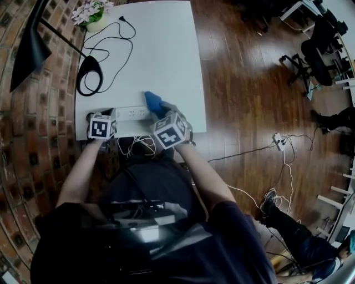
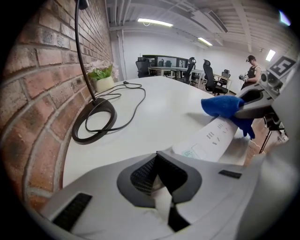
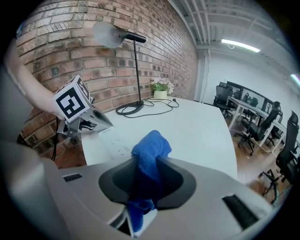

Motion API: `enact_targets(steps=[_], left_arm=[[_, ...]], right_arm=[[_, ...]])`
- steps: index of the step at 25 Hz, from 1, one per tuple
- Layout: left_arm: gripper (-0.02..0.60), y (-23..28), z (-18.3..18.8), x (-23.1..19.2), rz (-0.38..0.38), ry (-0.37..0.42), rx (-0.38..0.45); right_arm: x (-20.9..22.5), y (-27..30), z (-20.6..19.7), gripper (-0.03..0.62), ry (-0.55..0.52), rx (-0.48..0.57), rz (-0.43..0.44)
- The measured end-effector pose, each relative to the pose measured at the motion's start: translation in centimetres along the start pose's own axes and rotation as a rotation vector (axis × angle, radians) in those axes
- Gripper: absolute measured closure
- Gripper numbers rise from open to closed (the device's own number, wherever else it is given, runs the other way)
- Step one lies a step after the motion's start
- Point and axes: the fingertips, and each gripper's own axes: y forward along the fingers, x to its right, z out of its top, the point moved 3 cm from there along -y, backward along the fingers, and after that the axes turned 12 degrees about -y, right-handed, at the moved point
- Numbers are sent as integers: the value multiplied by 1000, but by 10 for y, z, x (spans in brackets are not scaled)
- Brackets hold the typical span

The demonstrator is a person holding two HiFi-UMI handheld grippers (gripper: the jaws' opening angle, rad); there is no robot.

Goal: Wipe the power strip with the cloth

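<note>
A white power strip [image 1: 132, 113] lies along the near edge of the white table [image 1: 161, 50]. My left gripper [image 1: 112, 115] is shut, and its tips rest at the strip's left end. In the left gripper view the strip [image 2: 211, 140] runs off to the right from the shut left gripper [image 2: 161, 194]. My right gripper [image 1: 159, 109] is shut on a blue cloth [image 1: 152, 100] that sits on the strip's right part. The right gripper view shows the cloth [image 3: 151, 147] bunched between the jaws, with the strip [image 3: 117, 140] and the left gripper [image 3: 101, 124] beyond it.
A black desk lamp's round base [image 1: 90, 75] and its black cable [image 1: 113, 39] lie on the table's left side. A flower pot [image 1: 91, 14] stands at the far left corner. A brick wall runs along the left. White cables [image 1: 136, 145] hang below the near edge.
</note>
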Motion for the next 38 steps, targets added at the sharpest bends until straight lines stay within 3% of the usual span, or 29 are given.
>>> enact_targets(steps=[5,8,17,20,24,28,34,38], left_arm=[[571,0,1,-1,14,-11,0],[571,0,2,-1,21,-12,2],[571,-1,-1,1,55,-17,-14],[571,-1,0,2,67,-23,-16],[571,0,3,-3,105,-48,-17],[571,0,0,-5,117,-84,-15],[571,-1,10,0,87,57,-40],[571,-2,11,4,78,79,-52]], right_arm=[[14,-9,-22,502,74,-42,6],[22,-11,-52,503,80,-120,-1],[32,-22,-69,503,196,-69,-3],[35,-30,-63,502,220,-65,29],[42,-37,-34,503,244,16,38],[33,-25,-7,502,183,27,84],[11,-7,1,502,161,-9,109],[10,-1,-2,502,162,-46,93]])
